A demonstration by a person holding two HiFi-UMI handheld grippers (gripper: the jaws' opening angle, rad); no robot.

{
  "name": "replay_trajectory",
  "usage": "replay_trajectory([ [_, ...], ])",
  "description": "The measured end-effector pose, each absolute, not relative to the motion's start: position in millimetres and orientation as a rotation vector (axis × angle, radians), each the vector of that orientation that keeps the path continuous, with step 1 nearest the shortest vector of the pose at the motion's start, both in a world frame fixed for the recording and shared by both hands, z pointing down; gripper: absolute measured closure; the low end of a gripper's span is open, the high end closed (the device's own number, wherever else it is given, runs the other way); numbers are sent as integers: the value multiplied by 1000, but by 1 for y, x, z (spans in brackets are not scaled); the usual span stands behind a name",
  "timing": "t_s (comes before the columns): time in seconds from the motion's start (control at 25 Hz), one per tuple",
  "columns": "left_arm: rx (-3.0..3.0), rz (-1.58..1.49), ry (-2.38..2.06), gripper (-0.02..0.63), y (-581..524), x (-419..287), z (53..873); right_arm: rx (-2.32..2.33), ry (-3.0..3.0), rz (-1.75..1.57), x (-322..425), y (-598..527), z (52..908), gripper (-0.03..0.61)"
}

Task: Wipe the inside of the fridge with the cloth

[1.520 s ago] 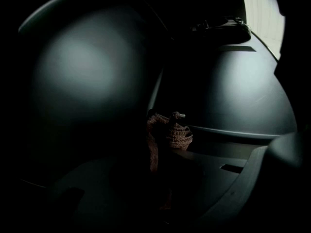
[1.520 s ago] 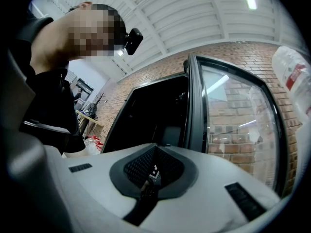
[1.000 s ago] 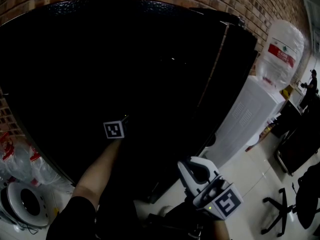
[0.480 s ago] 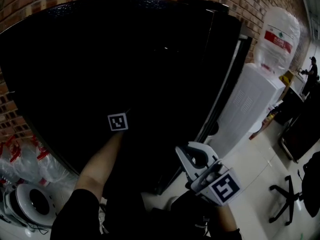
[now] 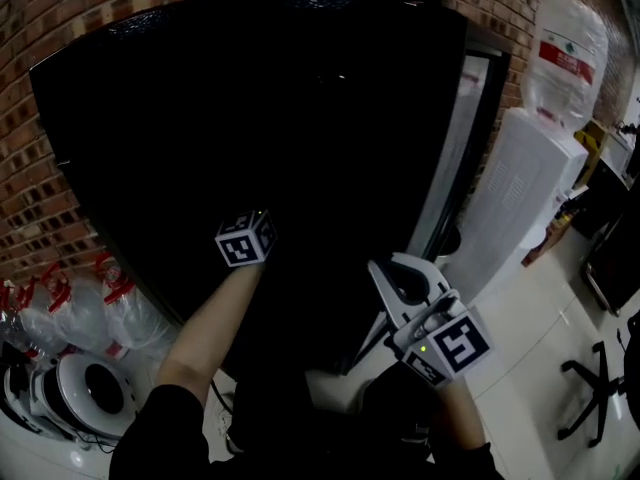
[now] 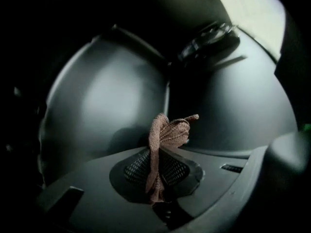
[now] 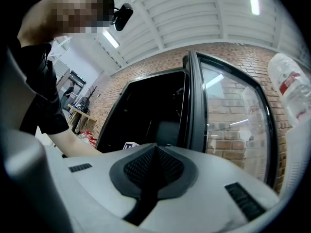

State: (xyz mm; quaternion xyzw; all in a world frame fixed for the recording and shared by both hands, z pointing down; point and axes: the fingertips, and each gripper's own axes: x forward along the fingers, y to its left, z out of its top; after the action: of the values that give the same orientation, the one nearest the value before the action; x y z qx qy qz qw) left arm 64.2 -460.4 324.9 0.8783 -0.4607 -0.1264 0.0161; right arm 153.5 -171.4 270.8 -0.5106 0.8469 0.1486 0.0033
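The black fridge [image 5: 250,118] stands open against the brick wall, and its inside is very dark. My left arm reaches into it; only the marker cube [image 5: 243,240] of that gripper shows in the head view. In the left gripper view my left gripper [image 6: 159,149] is shut on a brown knitted cloth [image 6: 167,130], which sticks up from the jaws in front of the fridge's grey inner wall [image 6: 102,96]. My right gripper [image 5: 380,270] is white, shut and empty, held outside the fridge near the glass door [image 5: 462,138]. Its jaws [image 7: 155,147] point at the opening.
A dark fixture [image 6: 209,37] sits high on the fridge's inner wall. A white water dispenser [image 5: 515,198] with a bottle [image 5: 570,43] stands right of the door. Plastic bottles [image 5: 80,308] and a round white appliance [image 5: 85,393] lie on the floor at the left.
My left gripper has moved up and deeper into the fridge with the cloth, its cube turning slightly. More of the glass door shows at the right. The right gripper has kept its place.
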Motion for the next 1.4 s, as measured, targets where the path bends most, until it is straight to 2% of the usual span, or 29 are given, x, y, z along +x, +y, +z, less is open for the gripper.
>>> replay_trajectory([
  [0.16, 2806, -510, -1381, 572, -432, 61, 279, -1579, 2644, 443, 154, -170, 271, 574],
  [0.44, 2846, -607, -1338, 572, -417, 53, 181, -1601, 2657, 645, 139, -167, 231, 574],
  [0.72, 2791, -646, -1396, 572, -460, 48, 100, -1524, 2604, 517, 150, -161, 219, 574],
  [0.92, 2859, -754, -1331, 572, -476, 60, 68, -1567, 2660, 591, 146, -164, 231, 574],
  [1.4, 2954, -666, -1400, 572, -510, 105, 61, -1598, 2680, 644, 136, -173, 232, 574],
])
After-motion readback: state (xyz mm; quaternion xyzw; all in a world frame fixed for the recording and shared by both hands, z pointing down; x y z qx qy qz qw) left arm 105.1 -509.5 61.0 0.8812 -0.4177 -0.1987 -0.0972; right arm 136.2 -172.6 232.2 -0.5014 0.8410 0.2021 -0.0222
